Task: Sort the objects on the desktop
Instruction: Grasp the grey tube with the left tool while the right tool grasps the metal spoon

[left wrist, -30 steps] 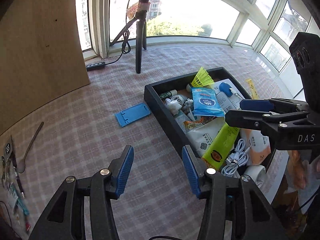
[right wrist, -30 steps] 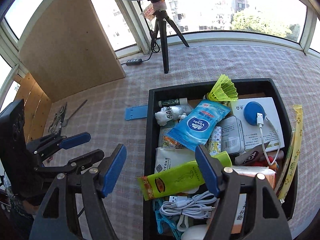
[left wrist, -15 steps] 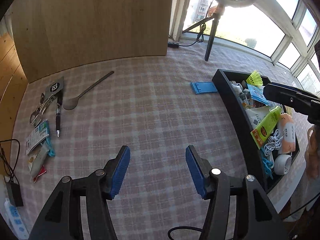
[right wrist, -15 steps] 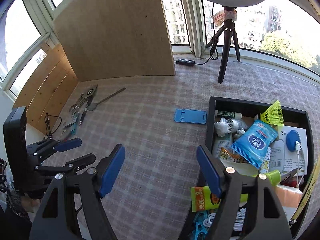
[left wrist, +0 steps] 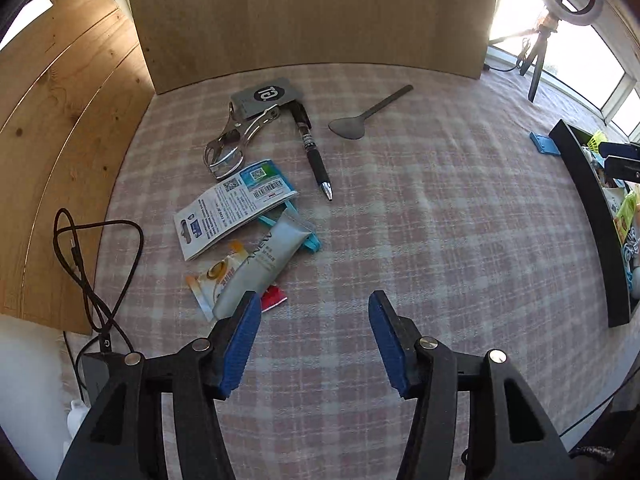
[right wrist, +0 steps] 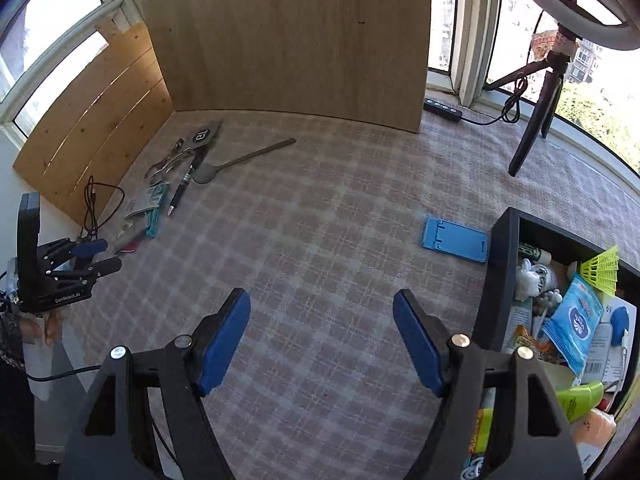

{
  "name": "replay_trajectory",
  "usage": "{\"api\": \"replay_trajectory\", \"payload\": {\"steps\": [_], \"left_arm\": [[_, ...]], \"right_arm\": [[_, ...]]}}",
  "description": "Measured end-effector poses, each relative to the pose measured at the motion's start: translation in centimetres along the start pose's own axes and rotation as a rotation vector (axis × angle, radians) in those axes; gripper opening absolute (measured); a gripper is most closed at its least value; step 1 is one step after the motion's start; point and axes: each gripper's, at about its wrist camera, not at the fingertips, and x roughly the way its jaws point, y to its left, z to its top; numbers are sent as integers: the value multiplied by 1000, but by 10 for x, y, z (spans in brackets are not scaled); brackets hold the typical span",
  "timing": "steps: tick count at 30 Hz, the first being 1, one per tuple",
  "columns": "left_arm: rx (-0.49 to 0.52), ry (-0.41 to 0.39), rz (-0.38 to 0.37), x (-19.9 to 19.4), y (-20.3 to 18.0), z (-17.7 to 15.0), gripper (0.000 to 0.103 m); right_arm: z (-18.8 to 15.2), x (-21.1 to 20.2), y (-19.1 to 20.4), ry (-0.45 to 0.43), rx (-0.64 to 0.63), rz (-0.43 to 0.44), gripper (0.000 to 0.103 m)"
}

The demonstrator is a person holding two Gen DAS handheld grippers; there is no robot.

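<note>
Our left hand-held gripper (left wrist: 312,340) hangs over the checked tabletop (left wrist: 440,220) with nothing between its blue pads; the jaws are closing a little yet stand well apart, gripping nothing. Just beyond its left pad lies a loose group of small things: a pale tube (left wrist: 260,268) resting across a yellow sachet (left wrist: 212,280) and a red scrap (left wrist: 274,298), with a printed packet (left wrist: 236,206) above them and something teal (left wrist: 308,240) poking out from under the tube. Farther off lie a black pen (left wrist: 314,150), a metal punch (left wrist: 236,140) partly on a grey card (left wrist: 266,96), and a grey spoon (left wrist: 364,120).

Our right hand-held gripper (right wrist: 322,340) is likewise spread wide and empty above bare cloth. To its right stands the black tray (right wrist: 490,292), crowded with packets, a yellow shuttlecock (right wrist: 600,270) and a blue wipes pack (right wrist: 576,320). A blue phone stand (right wrist: 456,238) lies flat just outside the tray's near corner.

We judge this to be a reach between picks: both grippers are empty, and the left one faces the cluster by the wooden boards. The next move, as we read it, calls for lowering the left gripper onto one item, most likely the tube, the nearest. Since it overlaps the sachet and the teal thing, we need to line the pads across its narrow width so only the tube comes up.
</note>
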Motion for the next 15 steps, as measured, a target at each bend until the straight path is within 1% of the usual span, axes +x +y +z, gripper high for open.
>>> {"api": "replay_trajectory", "payload": {"steps": [2, 4, 6, 8, 10, 11, 13, 15], "left_arm": [[41, 17, 10, 7, 7, 3, 47], [70, 35, -15, 14, 12, 8, 45], [84, 54, -38, 20, 15, 13, 45], [91, 76, -42, 27, 17, 17, 45], [77, 104, -61, 35, 19, 21, 44], [79, 116, -66, 39, 19, 23, 44], [96, 137, -59, 46, 16, 26, 43], [105, 158, -49, 53, 14, 28, 42]], "right_arm": [[21, 15, 19, 24, -89, 35, 69], [44, 32, 42, 46, -197, 50, 56], [66, 53, 64, 64, -321, 43, 48], [86, 78, 83, 108, -430, 35, 48], [100, 104, 98, 155, -549, 19, 48], [105, 116, 103, 185, -597, 27, 48], [114, 140, 109, 231, -674, 27, 48], [123, 158, 110, 248, -721, 22, 48]]}}
